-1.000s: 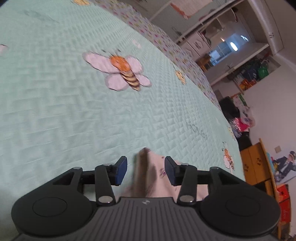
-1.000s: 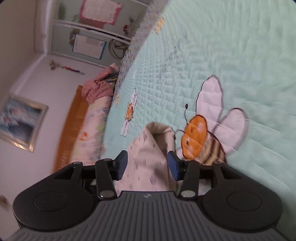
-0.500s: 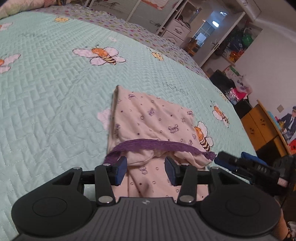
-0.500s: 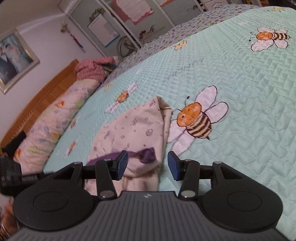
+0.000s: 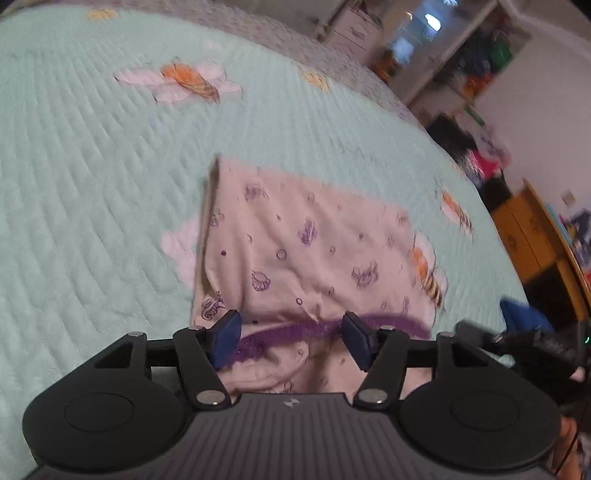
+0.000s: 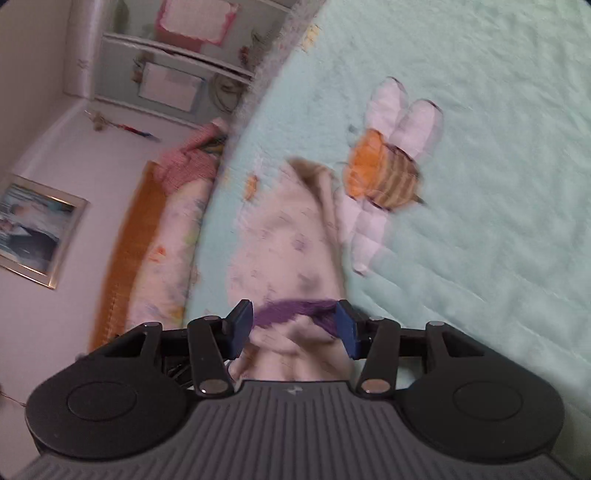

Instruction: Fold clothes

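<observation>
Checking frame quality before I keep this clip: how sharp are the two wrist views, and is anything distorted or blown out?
Left wrist view: the quilt and pink garment are softly motion-smeared, the doorway light glares, and the fisheye bows the bed edge. Right wrist view: blur is heavier, the bee print and purple waistband are streaked; light is dim and even, without hard shadows.

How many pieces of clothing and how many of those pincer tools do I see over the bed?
pink garment: 1
grippers: 2, the left gripper, jaws opening with the garment between them, and the right gripper
total: 3
</observation>
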`<state>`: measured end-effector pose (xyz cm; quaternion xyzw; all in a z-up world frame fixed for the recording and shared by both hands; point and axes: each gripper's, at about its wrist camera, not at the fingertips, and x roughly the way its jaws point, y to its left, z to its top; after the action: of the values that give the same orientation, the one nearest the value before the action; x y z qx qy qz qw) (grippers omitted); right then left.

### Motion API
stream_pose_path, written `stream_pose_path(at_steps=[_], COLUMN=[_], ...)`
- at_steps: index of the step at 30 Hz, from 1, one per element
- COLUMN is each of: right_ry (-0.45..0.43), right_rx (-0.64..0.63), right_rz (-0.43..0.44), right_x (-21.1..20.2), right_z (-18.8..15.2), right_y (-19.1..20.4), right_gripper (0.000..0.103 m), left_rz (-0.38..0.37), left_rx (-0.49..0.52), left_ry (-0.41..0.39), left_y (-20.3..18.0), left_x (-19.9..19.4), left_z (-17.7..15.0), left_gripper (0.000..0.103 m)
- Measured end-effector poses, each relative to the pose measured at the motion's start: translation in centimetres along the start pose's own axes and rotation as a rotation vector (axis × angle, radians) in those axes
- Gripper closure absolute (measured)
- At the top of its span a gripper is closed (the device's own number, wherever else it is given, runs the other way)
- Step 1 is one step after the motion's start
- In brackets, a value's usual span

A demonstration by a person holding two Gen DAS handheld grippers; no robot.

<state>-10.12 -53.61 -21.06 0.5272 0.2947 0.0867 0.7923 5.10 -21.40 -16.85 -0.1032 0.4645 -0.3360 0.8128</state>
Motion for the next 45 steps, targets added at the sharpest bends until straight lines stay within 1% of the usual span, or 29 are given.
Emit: stream_pose_path(at_steps=[2,5,7,10,13,14,17,19,20,22,24,28,29,31,32,33,34,35,37,41,43,45], right_ry=[-0.007,-0.042,-0.023,0.041,0.085,0.099,0.122,0.134,0.147,0.168,0.178,0.206,0.209,0.223,0.233,0.241,0.242,0.246,0.254,0.287,0.304,0.316], right_rx=[-0.015,-0.070,-0.121,-0.187,-0.147,-0.123,-0.069,-0.060,-0.061,-0.064,-0.054,-0.038,-0.041,-0.043,-0.041,-0.038,-0.030,-0.022,-0.006,0.020,0.029,0.046], right_rz=[0.003,0.025,0.027,0.015,-0.008,-0.022,-0.057,-0.074,-0.077,-0.077,-0.072,-0.070,-0.073,-0.074,-0.073,-0.071,-0.065,-0.054,-0.032,0.032,0.058,0.087], right_x=[-0.6,-2.1,-2.8,-4.0,-6.0,-6.7,-9.3,-10.6,-11.0,-11.7,-11.6,-11.5,-11.6,-11.5,-11.5,-11.4,-11.4,-11.1,-10.7,-9.2,-8.8,-8.6], right_z=[-0.3,-0.9,-1.7,-3.9,-6.4,-7.2,-9.4,-11.0,-11.7,-12.9,-13.6,-14.2,-14.3,-14.4,-14.4,-14.5,-14.5,-14.5,-14.4,-14.6,-14.8,-15.2], right_y=[0.2,1.6,2.7,3.7,3.0,2.6,1.2,0.8,0.7,0.7,0.5,0.3,0.4,0.4,0.3,0.2,0.0,-0.1,-0.4,-0.3,-0.3,-0.6], right_gripper=[0.051,0.051,0.051,0.050,0.045,0.040,0.040,0.039,0.039,0.039,0.039,0.039,0.039,0.038,0.038,0.038,0.038,0.037,0.036,0.036,0.036,0.037], left_rz=[-0.018,-0.046,-0.039,-0.011,0.046,0.061,0.096,0.114,0.108,0.067,0.046,0.042,0.043,0.035,0.027,0.011,-0.005,-0.018,-0.067,-0.167,-0.227,-0.302], left_rx=[-0.012,-0.044,-0.030,-0.014,-0.028,-0.046,-0.133,-0.203,-0.240,-0.277,-0.255,-0.209,-0.204,-0.203,-0.206,-0.204,-0.192,-0.179,-0.183,-0.242,-0.278,-0.338], left_ry=[-0.017,-0.072,-0.089,-0.064,-0.028,-0.025,-0.019,-0.008,0.005,0.024,0.034,0.050,0.044,0.031,0.029,0.032,0.038,0.046,0.070,0.109,0.140,0.189], left_y=[0.2,0.1,-0.3,0.0,1.0,1.5,3.8,5.2,5.7,6.0,5.4,4.4,4.3,4.2,4.2,4.2,4.0,3.8,3.7,4.0,4.4,4.8], left_x=[-0.4,-3.0,-4.9,-7.6,-10.1,-11.0,-13.4,-14.5,-14.9,-15.5,-15.8,-15.0,-14.8,-14.5,-14.3,-14.1,-13.9,-13.6,-13.1,-12.3,-12.0,-11.4], left_z=[0.0,0.0,-0.6,-2.6,-5.4,-6.3,-9.1,-10.8,-11.6,-13.1,-14.1,-15.2,-15.3,-15.3,-15.3,-15.2,-15.2,-15.1,-15.1,-15.3,-15.6,-16.4], left_gripper=[0.040,0.040,0.040,0.040,0.039,0.039,0.036,0.036,0.036,0.036,0.036,0.035,0.031,0.029,0.027,0.018,0.012,0.010,0.009,0.009,0.009,0.009])
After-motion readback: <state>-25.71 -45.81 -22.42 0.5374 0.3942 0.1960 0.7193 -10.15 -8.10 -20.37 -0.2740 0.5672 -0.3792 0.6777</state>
